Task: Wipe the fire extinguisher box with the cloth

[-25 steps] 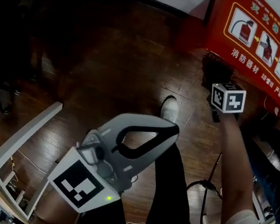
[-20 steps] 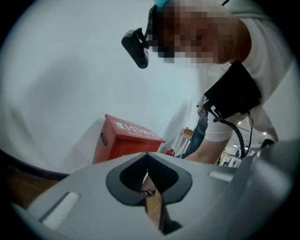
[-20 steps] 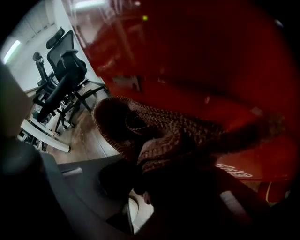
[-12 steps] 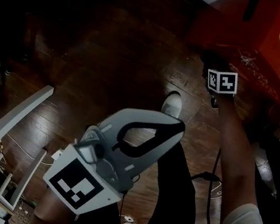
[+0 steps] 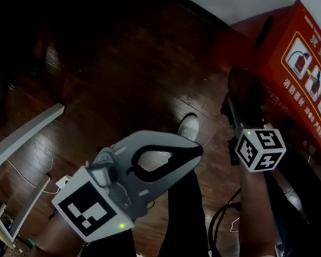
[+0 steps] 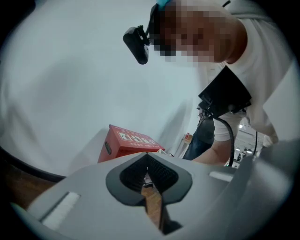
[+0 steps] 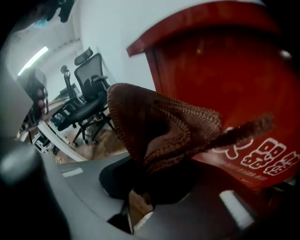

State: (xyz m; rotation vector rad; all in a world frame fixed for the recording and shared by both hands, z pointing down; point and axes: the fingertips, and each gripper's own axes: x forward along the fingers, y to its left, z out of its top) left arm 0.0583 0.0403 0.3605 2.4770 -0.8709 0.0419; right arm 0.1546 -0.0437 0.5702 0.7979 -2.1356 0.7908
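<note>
Right gripper view: right gripper (image 7: 144, 186) clenched on the brown knitted cloth (image 7: 159, 126); cloth bunched up out of the jaws, a frayed strand trailing across the printed panel of the fire extinguisher box (image 7: 220, 70); red face fills the frame just behind the cloth; I read it as at or just off the surface, but can't confirm contact.

Head view: box stands on the wooden floor (image 5: 115, 74) against the pale wall, upper right of frame; my right arm is stretched out towards its near lower corner, so I'd call this wiping under way or about to begin, low on the front face.

Left gripper (image 5: 165, 156): jaws closed tip to tip, nothing between them, only floor seen through the gap; held low over my lap, well apart from the box; probably parked since one cloth needs one tool.

Edges: the box's left vertical edge is near the cloth, so a stroke that way could slip off the side; the lid overhang above is a lip to catch on.

Room: bare floor left of the box, space to swing; my shoe (image 5: 190, 126) sits between the grippers; cable (image 5: 220, 227) loops by the right arm, possible snag; white frame (image 5: 8, 153) at far left, clear of the work; office chair (image 7: 89, 89) well off to the side.
</note>
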